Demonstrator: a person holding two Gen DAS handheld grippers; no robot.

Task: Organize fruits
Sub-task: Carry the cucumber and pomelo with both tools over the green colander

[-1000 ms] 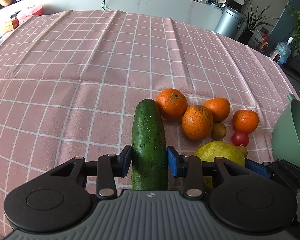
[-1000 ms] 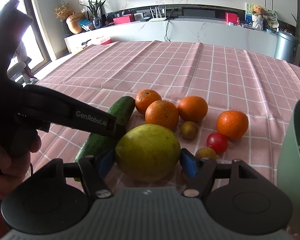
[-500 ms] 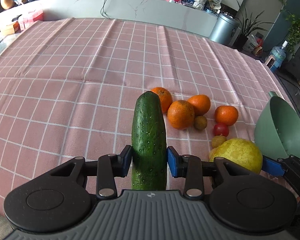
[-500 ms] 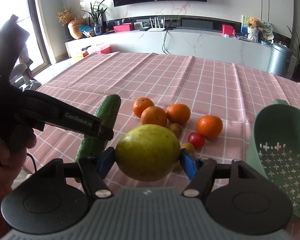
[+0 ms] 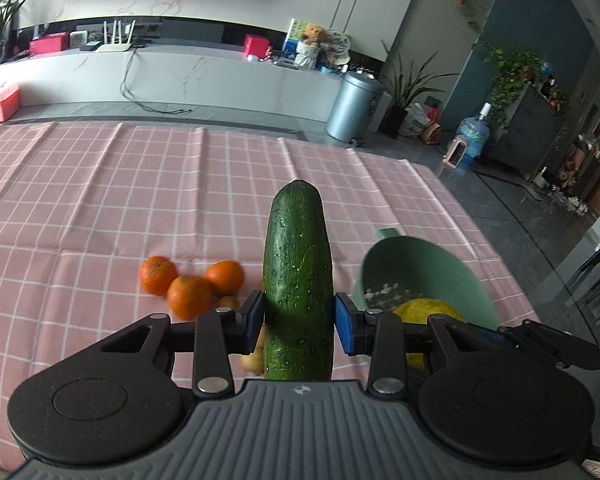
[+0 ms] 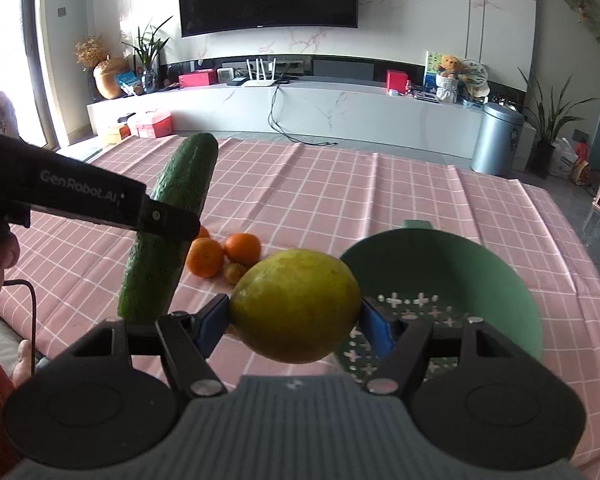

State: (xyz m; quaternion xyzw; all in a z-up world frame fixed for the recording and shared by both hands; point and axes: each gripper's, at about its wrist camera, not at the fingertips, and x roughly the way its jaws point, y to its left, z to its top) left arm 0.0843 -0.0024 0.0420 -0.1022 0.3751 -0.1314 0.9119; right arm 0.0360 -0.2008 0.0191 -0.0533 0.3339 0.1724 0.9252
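Fruits are split at this moment between the bench and the two grippers, and the landmark for all of them is the green colander (image 6: 496,276).

The left gripper (image 5: 299,322) is clamped on a cucumber (image 5: 298,276), its blue fingers (image 5: 252,320) pressed against both flanks near the lower half. The cucumber's long axis runs straight forward along the fingers, its free tip projecting well beyond them. Seen from the left wrist, the colander lies ahead and to the right of that tip, with bare cloth between them.

The right gripper (image 6: 294,326) is closed on a round yellow-green fruit (image 6: 296,306), gripped across its widest part. From the right wrist the colander is seen just beyond and to the right of this fruit, its perforated floor showing past the right finger. The right hand is therefore judged the nearer of the two to the colander, and the round fruit the easier to drop in, having no long axis to align.

The cucumber would probably need to be swung rightward and tipped nose-down so that its length clears the colander's rim rather than bridging it.

Left of the colander, three oranges (image 5: 190,296) and a small brownish fruit (image 6: 236,273) rest on the pink checked bench (image 5: 100,200), well apart from the colander and not yet gathered.
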